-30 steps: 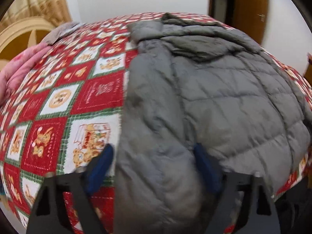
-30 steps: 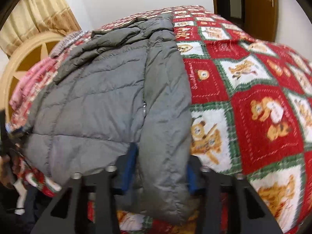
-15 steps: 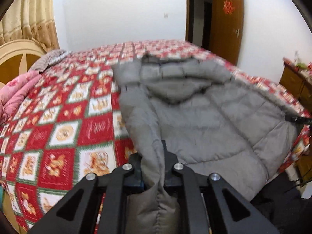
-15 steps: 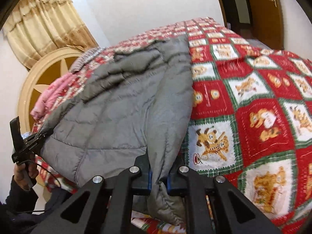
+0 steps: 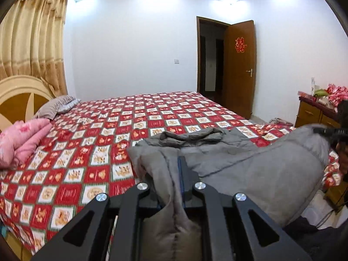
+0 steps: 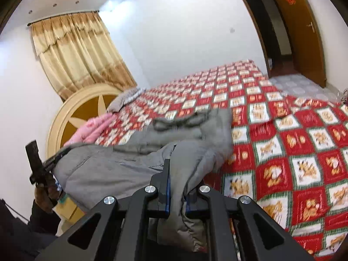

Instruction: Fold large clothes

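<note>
Left wrist view: the left gripper [image 5: 171,180] is clamped on one hem corner of the grey padded jacket [image 5: 250,169], its jaws pressed narrow on the fabric. The raised hem arcs rightward to the right gripper [image 5: 326,131], seen side-on at the frame edge. The jacket's collar end lies on the bed [image 5: 91,152], which is covered by a red-and-white checked quilt. This view alone shows a wooden dresser [image 5: 313,115] at the right with red wrapped items on top, and an open brown door [image 5: 239,65] bearing a red paper cutting.

Right wrist view: the right gripper [image 6: 177,187] is likewise closed tight on the opposite hem corner of the jacket [image 6: 121,169], fabric bunched between its jaws. This view alone shows a hand [image 6: 44,193] and dark sleeve at lower left holding the left gripper [image 6: 63,153].

Count: one jacket, two grippers, one pink folded blanket [image 5: 19,139], one grey pillow [image 5: 56,106], one curved headboard [image 6: 71,115], one beige curtain [image 6: 76,52]. Both blanket and pillow lie at the head of the bed, apart from the jacket.
</note>
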A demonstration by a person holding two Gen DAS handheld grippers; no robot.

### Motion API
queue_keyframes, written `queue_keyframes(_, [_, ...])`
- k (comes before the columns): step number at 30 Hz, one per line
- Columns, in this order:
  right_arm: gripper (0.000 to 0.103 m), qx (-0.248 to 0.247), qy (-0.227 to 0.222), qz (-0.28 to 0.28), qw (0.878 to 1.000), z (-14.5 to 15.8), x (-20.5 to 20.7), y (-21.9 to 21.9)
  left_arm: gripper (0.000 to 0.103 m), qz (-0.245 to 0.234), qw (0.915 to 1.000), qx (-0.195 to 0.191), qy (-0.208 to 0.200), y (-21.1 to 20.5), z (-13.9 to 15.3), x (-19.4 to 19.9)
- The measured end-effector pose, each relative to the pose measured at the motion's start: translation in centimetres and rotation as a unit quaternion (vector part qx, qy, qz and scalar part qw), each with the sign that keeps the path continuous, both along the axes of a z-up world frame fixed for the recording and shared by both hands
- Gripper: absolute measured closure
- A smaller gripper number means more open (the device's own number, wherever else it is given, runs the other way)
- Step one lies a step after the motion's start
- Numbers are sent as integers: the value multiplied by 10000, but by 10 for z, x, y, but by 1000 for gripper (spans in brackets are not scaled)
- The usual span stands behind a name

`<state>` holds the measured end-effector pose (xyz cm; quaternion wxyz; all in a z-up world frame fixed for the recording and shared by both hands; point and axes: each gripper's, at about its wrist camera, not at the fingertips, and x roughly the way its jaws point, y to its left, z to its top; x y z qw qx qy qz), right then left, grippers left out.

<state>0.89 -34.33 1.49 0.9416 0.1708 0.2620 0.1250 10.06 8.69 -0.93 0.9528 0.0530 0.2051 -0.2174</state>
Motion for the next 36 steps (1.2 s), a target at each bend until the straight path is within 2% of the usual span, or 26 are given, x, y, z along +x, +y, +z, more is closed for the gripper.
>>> queue_keyframes(3, [95,-43,-173,-169,9997,2,30,-2,90,262,9995,131,104,-13,-15,47])
queue_keyframes(7, [95,138,-269,-388,9988,0,104,-3,90,576,9981,117,203,-23,-23,114])
queue_keyframes(14, [95,272,-13,-666,9974,-12,218,-17,88,738,9961,320,350,-52,-33,198])
queue_keyframes(17, [95,294,248,-791,9961,-28,263,-26,81,864,9939,337,594,-64,-45,233])
queue_keyframes(19, [95,288,420,-809,9954,-41,287,-30,69,1023,9906,417,812,-69,-56,256])
queue_keyframes(20, [94,259,484,-835,9950,-48,299,-32,52,1155,9883,434,897,-70,-64,264])
queue_keyframes(21, [94,245,533,-868,9945,-55,308,-34,21,1313,9860,486,904,-72,-68,269])
queue_keyframes(22, [90,240,566,-883,9942,-60,314,-34,8,1583,9823,590,806,-74,-72,272])
queue_keyframes(23, [87,228,618,-965,9932,-69,326,-36,0,1877,9784,633,585,-74,-76,272])
queue_keyframes(24, [83,221,632,-1079,9919,-75,333,-37,0,1939,9780,597,490,-75,-77,274])
queue_keyframes(26, [67,197,603,-1106,9918,-87,347,-38,0,1962,9776,571,496,-77,-80,278])
queue_keyframes(28, [58,64,561,-1164,9916,-97,359,-34,0,2159,9733,625,475,-79,-83,282])
queue_keyframes(30, [43,-47,560,-1130,9920,-103,370,-29,0,2395,9677,639,465,-77,-84,288])
queue_keyframes(31, [32,-78,554,-1099,9924,-104,375,-26,0,2496,9654,599,464,-75,-82,291])
queue_keyframes(32, [28,-106,525,-1105,9924,-104,379,-24,0,2666,9613,523,452,-71,-79,290])
queue_keyframes(36, [27,-101,429,-1235,9914,-101,390,-24,0,3019,9531,164,130,-59,-57,284])
